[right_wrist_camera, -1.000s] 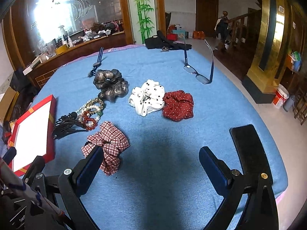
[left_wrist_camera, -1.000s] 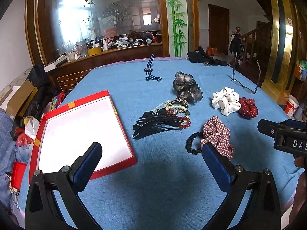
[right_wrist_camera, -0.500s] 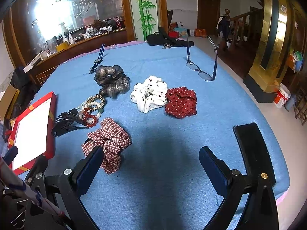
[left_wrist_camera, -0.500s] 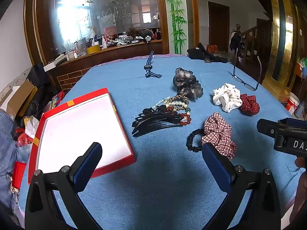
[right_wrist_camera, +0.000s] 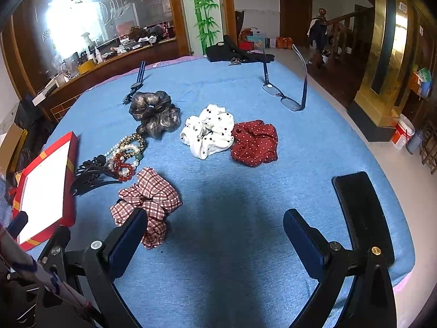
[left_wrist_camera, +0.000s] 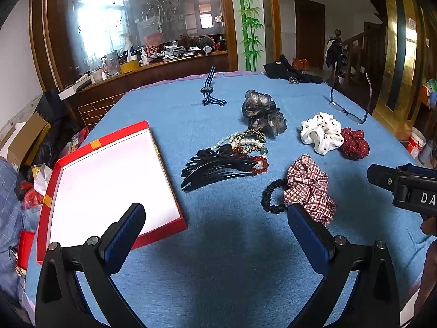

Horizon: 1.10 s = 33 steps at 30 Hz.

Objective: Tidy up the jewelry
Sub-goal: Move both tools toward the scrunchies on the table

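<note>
A red box [left_wrist_camera: 49, 191] with a white lining lies on the blue table at the left; its red rim [right_wrist_camera: 69, 164] shows at the left of the right wrist view. Beside it sit a black hair comb [left_wrist_camera: 215, 172], bead bracelets [left_wrist_camera: 248, 147], a checked scrunchie [left_wrist_camera: 308, 186] with a black hair tie [left_wrist_camera: 269, 194], a white dotted scrunchie [right_wrist_camera: 209, 134], a red dotted scrunchie [right_wrist_camera: 254, 142] and a grey scrunchie [right_wrist_camera: 155, 112]. My left gripper [left_wrist_camera: 215, 222] is open, above the cloth near the box. My right gripper [right_wrist_camera: 214, 225] is open, beside the checked scrunchie [right_wrist_camera: 147, 199].
Glasses [right_wrist_camera: 286, 93] stand upside down at the far right. A striped watch [left_wrist_camera: 209, 90] and a black cloth [left_wrist_camera: 289, 71] lie at the far edge. A black phone [right_wrist_camera: 360, 213] rests near the right edge. Boxes and bags crowd the floor on the left.
Both grippers have drifted slightly forward over the table, so the items sit a little lower in both views. Nothing was grasped or moved.
</note>
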Tool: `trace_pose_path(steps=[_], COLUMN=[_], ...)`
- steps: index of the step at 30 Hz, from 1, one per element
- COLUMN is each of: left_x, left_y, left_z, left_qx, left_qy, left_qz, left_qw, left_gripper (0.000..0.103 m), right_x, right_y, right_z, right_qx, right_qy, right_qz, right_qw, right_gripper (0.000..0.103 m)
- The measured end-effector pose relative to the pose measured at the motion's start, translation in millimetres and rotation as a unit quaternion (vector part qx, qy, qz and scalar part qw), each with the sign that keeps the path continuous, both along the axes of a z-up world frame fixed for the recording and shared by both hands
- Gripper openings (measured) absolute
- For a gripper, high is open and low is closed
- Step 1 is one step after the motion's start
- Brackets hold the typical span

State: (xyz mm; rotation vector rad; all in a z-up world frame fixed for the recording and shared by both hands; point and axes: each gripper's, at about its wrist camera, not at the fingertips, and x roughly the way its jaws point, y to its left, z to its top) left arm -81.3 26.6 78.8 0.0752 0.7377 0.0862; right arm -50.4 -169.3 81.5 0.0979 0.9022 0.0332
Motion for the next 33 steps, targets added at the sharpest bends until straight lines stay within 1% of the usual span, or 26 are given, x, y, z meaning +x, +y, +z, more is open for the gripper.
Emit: trace_pose_path(steps=[8, 10, 12, 13, 14, 15, 19, 22, 25, 26, 29, 33], left_x=[6, 9, 12, 14, 17, 19, 34, 52, 67, 69, 79, 88], left_y=[-8, -9, -5, -3, 3, 7, 26, 44, 52, 53, 46, 29], left_z=[-2, -1, 1, 2, 4, 4, 5, 6, 4, 5, 10, 16], left_qx=[0.006, 0.004, -0.018, -0.031, -0.051, -0.061, -0.078, -0.108, -0.127, -0.133, -0.133, -0.133], left_qy=[0.01, 0.014, 0.025, 0.031, 0.038, 0.042, 0.073, 0.097, 0.122, 0.124, 0.126, 0.128], left_qz=[-0.002, -0.009, -0.026, -0.031, -0.036, -0.037, -0.024, -0.014, -0.009, -0.011, -0.018, -0.04], left_qw=[0.9999, 0.9998, 0.9992, 0.9986, 0.9973, 0.9966, 0.994, 0.9893, 0.9843, 0.9832, 0.9829, 0.9821], left_gripper=[0.103, 0.103, 0.103, 0.103, 0.103, 0.103, 0.103, 0.103, 0.103, 0.103, 0.103, 0.103], right_x=[6, 8, 10, 10, 11, 11, 14, 18, 21, 22, 27, 32], right_y=[-10, -15, -22, -25, -30, -36, -55, -66, -75, -78, -87, -95], right_z=[-3, -4, -3, -3, -2, -1, 0, -4, -6, -7, -6, -2], right_qx=[0.009, 0.012, 0.015, 0.015, 0.017, 0.021, 0.032, 0.044, 0.05, 0.051, 0.053, 0.053], right_qy=[0.006, 0.007, 0.007, 0.006, 0.004, 0.002, 0.001, 0.009, 0.015, 0.016, 0.018, 0.015], right_qz=[0.0, -0.001, -0.003, -0.006, -0.009, -0.013, -0.029, -0.037, -0.044, -0.047, -0.054, -0.062], right_qw=[1.0, 1.0, 1.0, 1.0, 1.0, 1.0, 0.999, 0.998, 0.998, 0.997, 0.997, 0.997], right_gripper=[0.101, 0.101, 0.101, 0.101, 0.101, 0.101, 0.101, 0.101, 0.101, 0.101, 0.101, 0.101])
